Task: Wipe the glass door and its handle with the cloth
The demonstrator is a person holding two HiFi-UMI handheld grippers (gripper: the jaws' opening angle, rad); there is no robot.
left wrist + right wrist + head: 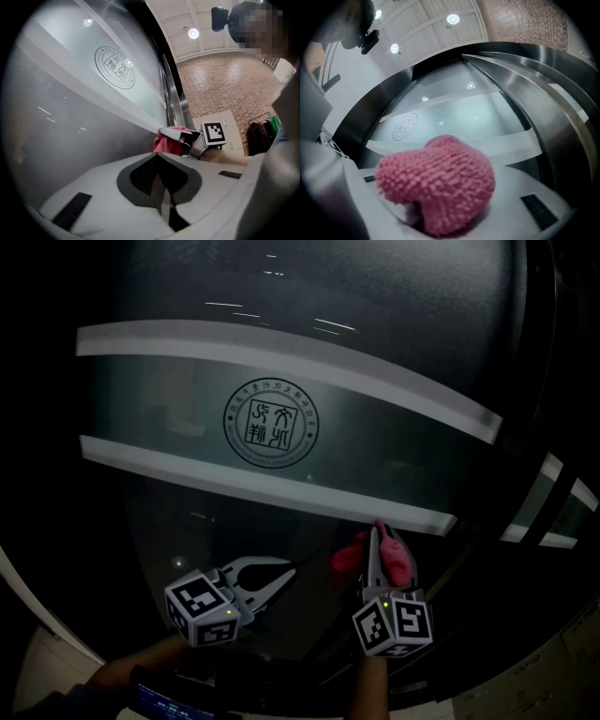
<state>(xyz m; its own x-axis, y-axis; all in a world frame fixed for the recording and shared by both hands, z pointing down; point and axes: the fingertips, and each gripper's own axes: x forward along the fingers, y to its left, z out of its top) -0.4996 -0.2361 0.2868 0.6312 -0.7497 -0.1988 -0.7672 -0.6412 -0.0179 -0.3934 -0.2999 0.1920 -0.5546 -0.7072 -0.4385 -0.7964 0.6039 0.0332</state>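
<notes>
The glass door [281, 362] fills the head view, with a frosted band between two white stripes and a round seal [270, 423]. My right gripper [378, 538] is shut on a pink knitted cloth [361, 554] just below the lower stripe [234, 486]. Whether the cloth touches the glass I cannot tell. The cloth [438, 180] covers the right gripper [436, 201] in the right gripper view. My left gripper [289, 570] hangs to its left, shut and holding nothing. From the left gripper [158, 158], the cloth [165, 140] shows close to the glass [84, 108].
Brushed metal bars [553, 98] curve along the door's right side, and a metal upright [171, 89] runs beside the glass. Behind me are a brick wall [225, 79], ceiling lights [193, 33] and a person's arm [141, 667].
</notes>
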